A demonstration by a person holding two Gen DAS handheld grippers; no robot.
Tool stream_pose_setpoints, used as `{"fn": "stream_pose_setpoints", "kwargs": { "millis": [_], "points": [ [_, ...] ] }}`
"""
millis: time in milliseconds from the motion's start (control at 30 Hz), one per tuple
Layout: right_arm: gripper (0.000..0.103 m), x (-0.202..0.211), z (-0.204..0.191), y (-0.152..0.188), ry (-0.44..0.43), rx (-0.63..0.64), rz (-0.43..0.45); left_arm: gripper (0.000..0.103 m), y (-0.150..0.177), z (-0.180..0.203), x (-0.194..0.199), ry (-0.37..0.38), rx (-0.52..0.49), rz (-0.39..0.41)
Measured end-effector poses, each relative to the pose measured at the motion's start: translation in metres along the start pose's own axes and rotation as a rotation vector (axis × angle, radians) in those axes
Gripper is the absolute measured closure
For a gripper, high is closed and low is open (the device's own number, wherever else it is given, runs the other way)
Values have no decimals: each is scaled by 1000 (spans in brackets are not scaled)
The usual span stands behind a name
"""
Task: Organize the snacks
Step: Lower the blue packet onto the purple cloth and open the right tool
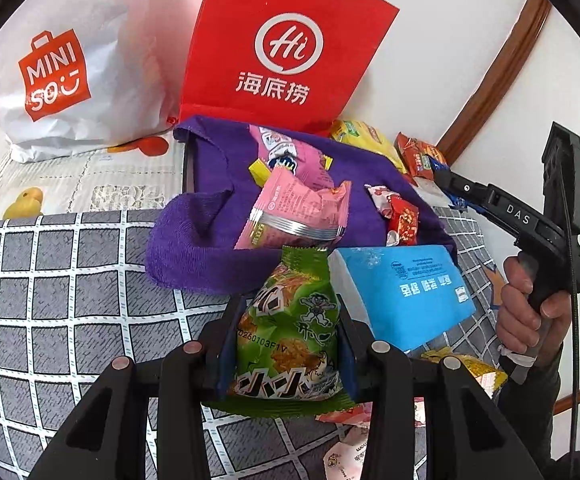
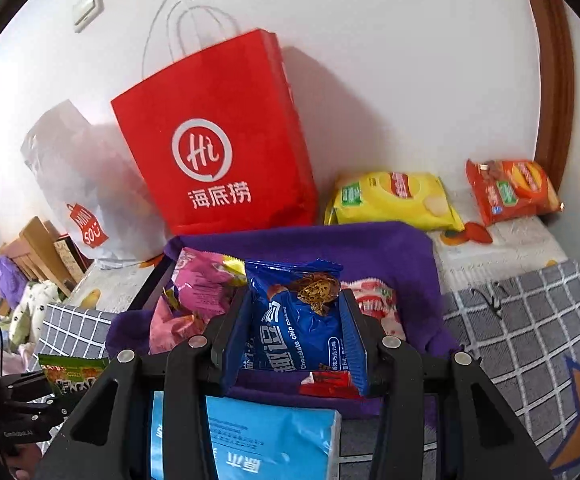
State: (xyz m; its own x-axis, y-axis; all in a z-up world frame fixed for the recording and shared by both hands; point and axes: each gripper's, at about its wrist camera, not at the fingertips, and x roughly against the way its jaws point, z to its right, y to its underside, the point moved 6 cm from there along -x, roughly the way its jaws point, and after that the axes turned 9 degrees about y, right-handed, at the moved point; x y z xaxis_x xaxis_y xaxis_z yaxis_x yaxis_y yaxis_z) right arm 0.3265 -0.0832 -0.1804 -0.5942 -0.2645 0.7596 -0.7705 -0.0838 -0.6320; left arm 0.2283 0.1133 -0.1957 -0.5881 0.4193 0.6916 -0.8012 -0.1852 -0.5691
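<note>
Purple towel (image 2: 390, 248), its edges free beside grey checked sheet (image 2: 530, 320).

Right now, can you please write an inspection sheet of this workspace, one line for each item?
Surface: grey checked cover, with a purple cloth on it.
Job's things: green snack packet; blue cookie packet; pink packets on the cloth; yellow chip bag and orange chip bag by the wall.
Clutter: light blue pack.
Grippers: left gripper shut on the green snack packet; right gripper shut on the blue cookie packet.
Cables: black cable at the right gripper's handle.
Surroundings: red paper bag, white shopping bag, white wall.
</note>
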Motion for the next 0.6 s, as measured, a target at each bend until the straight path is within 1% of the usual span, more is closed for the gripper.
{"fn": "stream_pose_setpoints", "kwargs": {
  "millis": [167,333,500,600],
  "points": [
    [59,-16,6,12,15,-1,-47,64,0,0,-3,1,5,-11],
    [59,-23,8,16,16,-19,-23,64,1,-1,-4,5,10,-9],
    [59,-33,8,20,17,-30,-47,64,1,1,-5,17,7,-13],
    [58,-37,8,23,2,-29,-74,64,0,2,-4,21,7,-10]
  ]
}}
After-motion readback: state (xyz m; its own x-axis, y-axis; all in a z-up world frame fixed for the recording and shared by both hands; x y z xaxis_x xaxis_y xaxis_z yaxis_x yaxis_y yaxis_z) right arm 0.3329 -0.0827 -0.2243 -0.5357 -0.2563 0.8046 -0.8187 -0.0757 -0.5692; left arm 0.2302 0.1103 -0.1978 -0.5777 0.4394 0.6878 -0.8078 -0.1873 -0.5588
